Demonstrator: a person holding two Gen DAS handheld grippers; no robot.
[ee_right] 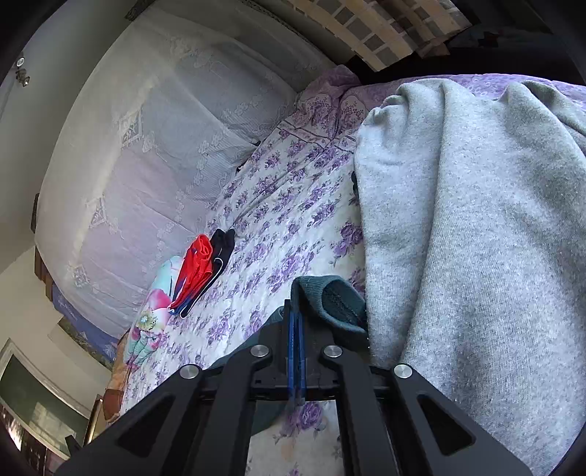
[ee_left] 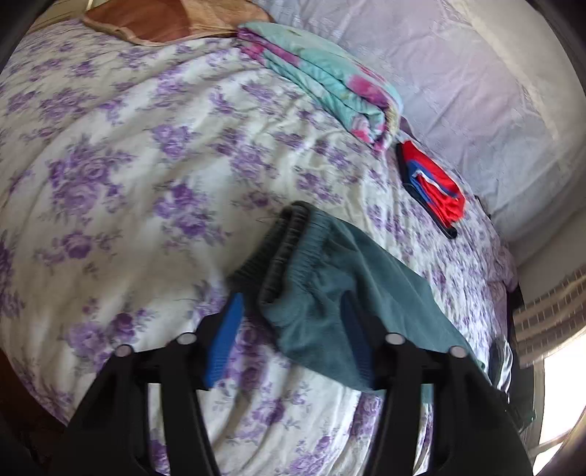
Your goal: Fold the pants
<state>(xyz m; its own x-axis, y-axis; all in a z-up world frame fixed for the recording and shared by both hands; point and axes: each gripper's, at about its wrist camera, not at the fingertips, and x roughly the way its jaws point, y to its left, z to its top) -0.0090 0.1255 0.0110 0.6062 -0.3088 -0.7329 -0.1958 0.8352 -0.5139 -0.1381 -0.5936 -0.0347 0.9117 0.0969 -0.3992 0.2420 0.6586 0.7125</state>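
Observation:
Teal-green pants with a ribbed elastic waistband lie on the floral bed sheet. My left gripper is open, its blue-padded fingers on either side of the waistband corner, just above the cloth. In the right wrist view my right gripper is shut on a fold of the teal pants, holding it up beside a grey garment. The rest of the pants is hidden under the gripper there.
A folded turquoise-pink blanket and a folded red-blue garment lie at the bed's far edge against a white lace-covered headboard. A brown pillow sits at the far corner. The grey garment covers the bed's right side.

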